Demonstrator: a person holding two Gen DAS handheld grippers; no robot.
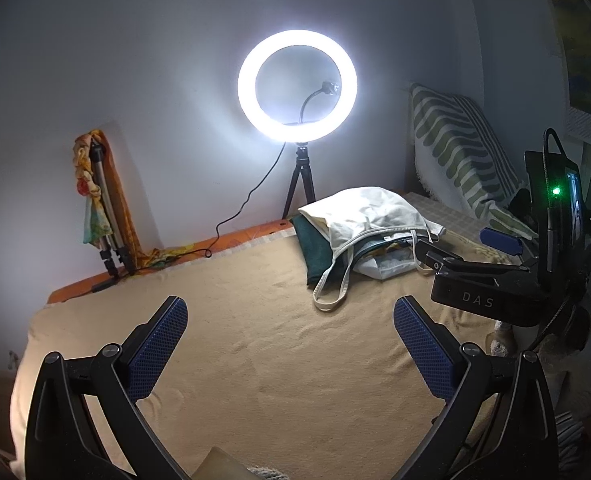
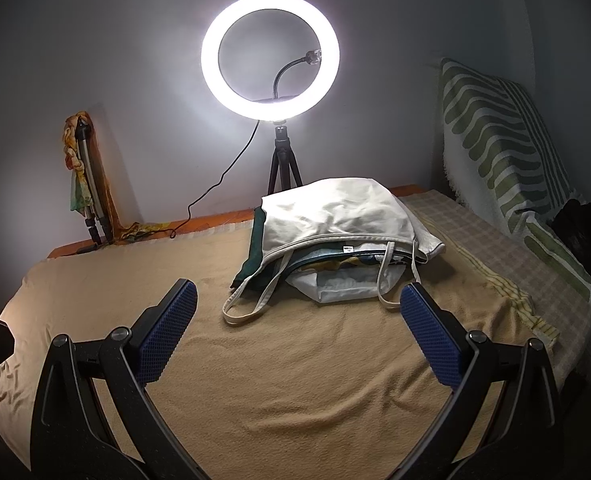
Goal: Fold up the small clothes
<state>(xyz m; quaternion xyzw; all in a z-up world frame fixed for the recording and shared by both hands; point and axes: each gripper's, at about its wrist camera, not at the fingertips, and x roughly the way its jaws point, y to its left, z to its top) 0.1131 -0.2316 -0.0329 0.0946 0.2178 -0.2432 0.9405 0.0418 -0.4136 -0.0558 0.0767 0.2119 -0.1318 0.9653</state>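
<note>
A white cloth tote bag [image 1: 367, 212] [image 2: 335, 212] lies on its side on a tan blanket [image 1: 279, 340] [image 2: 295, 360], mouth toward me, with folded small clothes [image 2: 335, 276] showing inside and a dark green cloth [image 1: 315, 248] under it. My left gripper [image 1: 291, 312] is open and empty above the blanket, short of the bag. My right gripper [image 2: 299, 300] is open and empty, just in front of the bag's straps [image 2: 247, 308]. The right gripper also shows at the right of the left wrist view [image 1: 475, 256], open beside the bag.
A lit ring light on a tripod [image 1: 297, 86] [image 2: 270, 56] stands behind the bag against the wall. A folded tripod wrapped in colourful cloth [image 1: 103, 200] leans at back left. A green-striped cushion [image 2: 503, 132] stands at right on a checked sheet [image 2: 475, 240].
</note>
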